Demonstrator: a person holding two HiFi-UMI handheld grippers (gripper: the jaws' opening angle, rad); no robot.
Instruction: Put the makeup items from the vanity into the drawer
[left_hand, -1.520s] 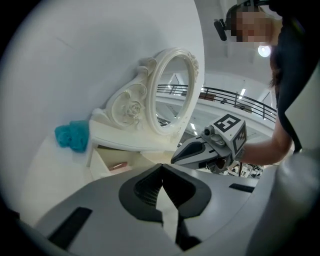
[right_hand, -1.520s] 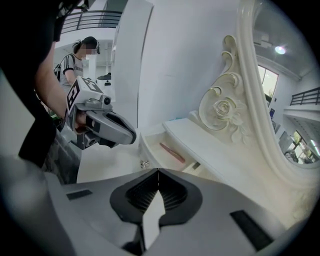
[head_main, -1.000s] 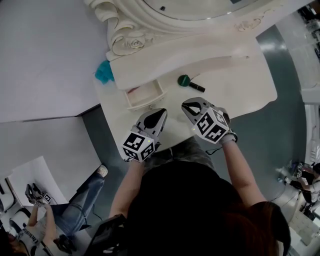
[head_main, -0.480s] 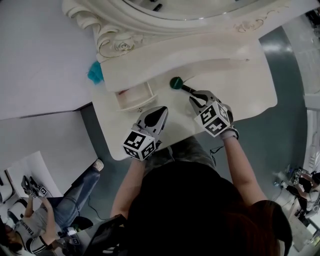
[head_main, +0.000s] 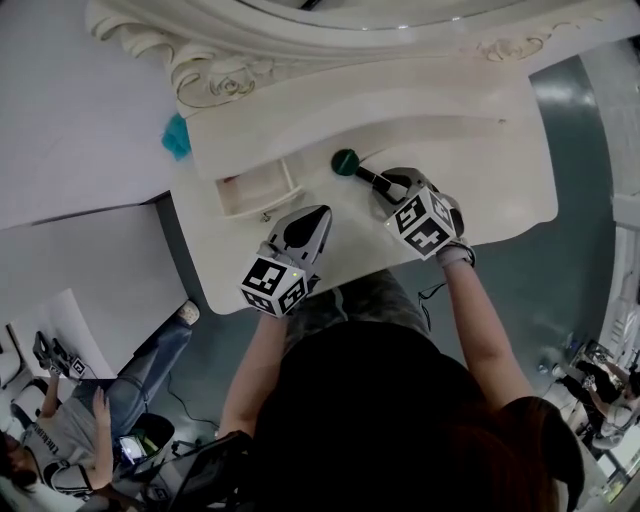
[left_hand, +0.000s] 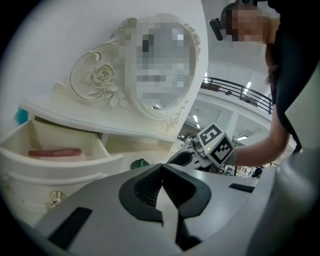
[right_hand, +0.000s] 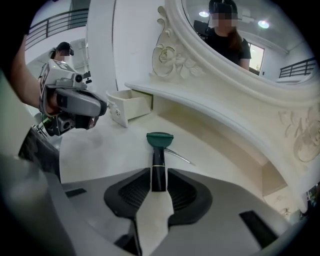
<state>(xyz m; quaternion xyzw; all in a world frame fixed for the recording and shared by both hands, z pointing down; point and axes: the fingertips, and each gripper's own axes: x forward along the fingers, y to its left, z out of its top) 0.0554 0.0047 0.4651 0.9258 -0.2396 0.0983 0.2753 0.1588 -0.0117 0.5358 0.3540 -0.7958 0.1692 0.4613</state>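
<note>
A makeup brush (right_hand: 159, 150) with a dark green head and black handle lies on the white vanity top (head_main: 480, 150). My right gripper (right_hand: 158, 179) is shut on the handle's end, and the green head (head_main: 347, 163) points toward the small open drawer (head_main: 255, 190). A red stick-shaped item (left_hand: 54, 152) lies inside that drawer. My left gripper (left_hand: 161, 172) is shut with nothing in it. It hovers near the vanity's front edge, just right of the drawer (left_hand: 60, 165).
An ornate white mirror frame (head_main: 230, 70) and a raised curved shelf (right_hand: 210, 110) rise behind the brush. A thin metal pin (right_hand: 177, 155) lies beside the brush head. A teal object (head_main: 177, 137) sits at the vanity's left end. Another person sits at lower left (head_main: 60, 440).
My right gripper moved forward to the brush and closed on its handle. The left gripper stayed near the front edge. The head view shifted, so the vanity slid left in the frame.
</note>
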